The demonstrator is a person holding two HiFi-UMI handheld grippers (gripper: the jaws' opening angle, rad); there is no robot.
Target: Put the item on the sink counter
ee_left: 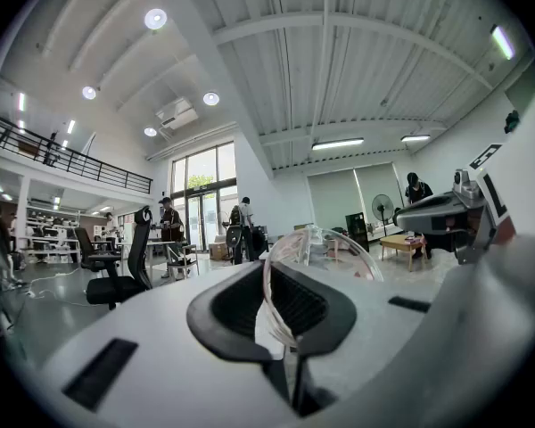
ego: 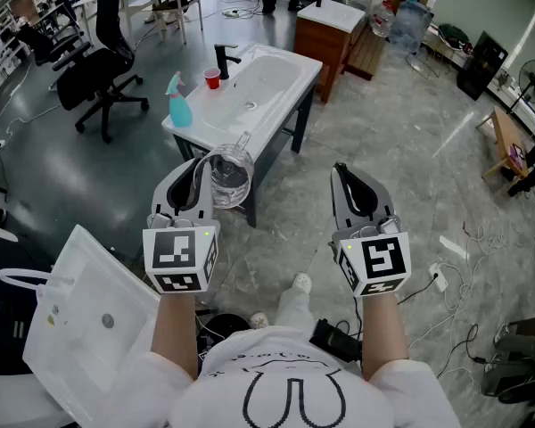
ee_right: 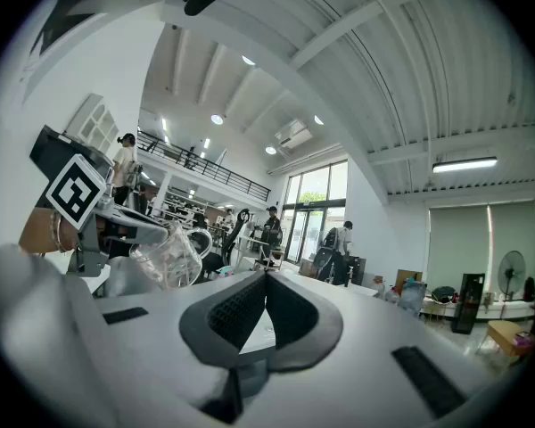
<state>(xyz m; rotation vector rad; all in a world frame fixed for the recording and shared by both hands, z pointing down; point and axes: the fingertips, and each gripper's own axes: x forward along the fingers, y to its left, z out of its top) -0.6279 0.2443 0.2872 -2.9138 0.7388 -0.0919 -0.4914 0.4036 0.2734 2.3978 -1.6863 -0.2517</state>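
My left gripper (ego: 199, 178) is shut on the wall of a clear glass jug (ego: 229, 175) with a handle, held in the air above the floor. In the left gripper view the jug's rim (ee_left: 325, 243) rises just past the closed jaws of the left gripper (ee_left: 276, 303). The white sink counter (ego: 285, 83) stands ahead of the jug, a short way off. My right gripper (ego: 341, 175) hangs level with the left one, shut and empty. In the right gripper view its jaws meet at the right gripper's tip (ee_right: 266, 285), and the jug (ee_right: 168, 255) shows off to the left.
On the counter stand a blue spray bottle (ego: 178, 103), a red cup (ego: 213, 80) and a black faucet (ego: 225, 59). A black office chair (ego: 102, 69) is to its left and a wooden cabinet (ego: 325, 34) behind it. A white basin (ego: 80, 319) lies at lower left; cables (ego: 446, 275) trail at right.
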